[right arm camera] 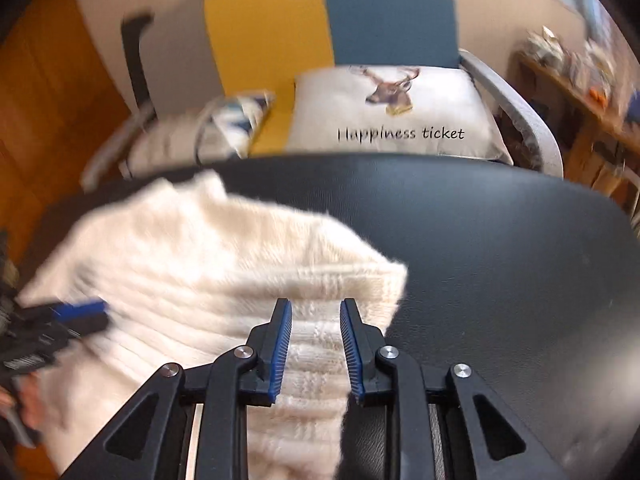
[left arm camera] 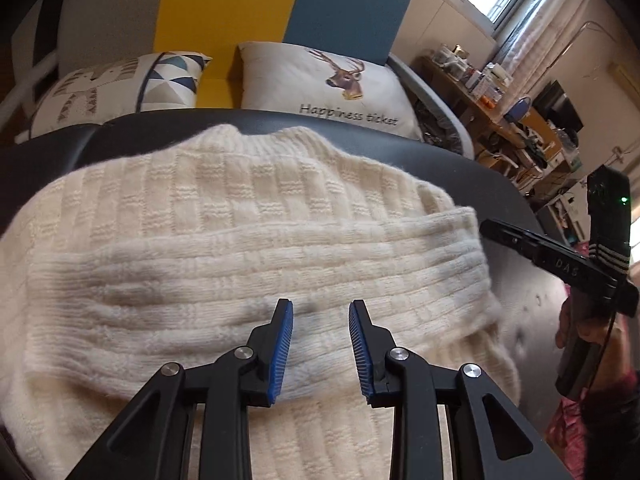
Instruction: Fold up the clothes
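**Sweater part-folded, both grippers released above it**

The left gripper hangs with its blue pads parted and nothing pinched between them; the knit shows through the gap. Straight out at twelve o'clock from its tips lies the cream sweater, with a thick ribbed band folded across the body and running from nine o'clock to about two o'clock, where its rolled end stops. The right gripper is likewise released, jaws apart over the sweater's right corner; cloth is visible between the fingers but the pads do not seem to press on it. From there the garment spreads toward ten o'clock, and bare black table fills twelve through four o'clock. In its view the left gripper shows blurred at nine o'clock.

By my reading, at least one fold is laid: a sleeve or hem sits across the front. The bundle is still wide and loose, so further folds and squaring up appear to remain. Beyond the table, a deer cushion rests on a chair.
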Demonstrator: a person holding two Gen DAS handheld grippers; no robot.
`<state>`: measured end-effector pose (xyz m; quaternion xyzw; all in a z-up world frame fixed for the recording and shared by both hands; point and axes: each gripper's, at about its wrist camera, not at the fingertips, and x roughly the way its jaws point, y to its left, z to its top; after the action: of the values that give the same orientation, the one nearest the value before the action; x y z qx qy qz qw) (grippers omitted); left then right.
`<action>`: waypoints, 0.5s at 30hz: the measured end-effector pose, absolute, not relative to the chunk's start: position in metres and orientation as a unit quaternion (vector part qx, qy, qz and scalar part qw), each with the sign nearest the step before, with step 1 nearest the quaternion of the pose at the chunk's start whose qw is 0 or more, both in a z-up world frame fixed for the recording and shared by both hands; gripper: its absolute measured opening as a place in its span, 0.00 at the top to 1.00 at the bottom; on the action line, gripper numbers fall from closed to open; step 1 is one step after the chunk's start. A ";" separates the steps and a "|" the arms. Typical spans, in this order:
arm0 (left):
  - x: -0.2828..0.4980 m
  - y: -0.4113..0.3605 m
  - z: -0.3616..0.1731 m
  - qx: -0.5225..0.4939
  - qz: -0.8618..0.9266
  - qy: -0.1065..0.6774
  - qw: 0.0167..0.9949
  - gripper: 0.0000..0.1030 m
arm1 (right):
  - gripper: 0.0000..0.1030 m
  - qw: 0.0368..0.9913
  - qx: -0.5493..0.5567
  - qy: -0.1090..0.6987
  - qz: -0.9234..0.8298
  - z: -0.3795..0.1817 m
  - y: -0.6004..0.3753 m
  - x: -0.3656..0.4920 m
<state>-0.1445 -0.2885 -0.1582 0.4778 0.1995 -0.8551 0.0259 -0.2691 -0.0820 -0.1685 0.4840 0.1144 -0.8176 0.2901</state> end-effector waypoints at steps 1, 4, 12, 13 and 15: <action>-0.143 -0.289 -0.162 0.482 -0.854 0.195 0.031 0.71 | 0.77 0.266 0.491 0.142 -0.817 -0.181 -0.089 -0.272; -0.144 -0.293 -0.179 0.502 -0.839 0.205 0.037 0.71 | 0.77 0.248 0.488 0.130 -0.827 -0.192 -0.091 -0.283; -0.121 -0.314 -0.155 0.460 -0.850 0.255 0.039 0.71 | 0.77 0.337 0.477 0.048 -0.810 -0.158 -0.066 -0.254; -0.115 -0.319 -0.152 0.453 -0.852 0.257 0.046 0.71 | 0.77 0.351 0.474 0.047 -0.806 -0.155 -0.065 -0.246; -0.103 -0.329 -0.145 0.440 -0.857 0.262 0.058 0.71 | 0.77 0.362 0.474 0.064 -0.800 -0.154 -0.068 -0.229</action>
<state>-0.1032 -0.3289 -0.1446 0.4402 0.2621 -0.8568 0.0580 -0.2287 -0.0681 -0.1543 0.4743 0.0645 -0.7998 0.3622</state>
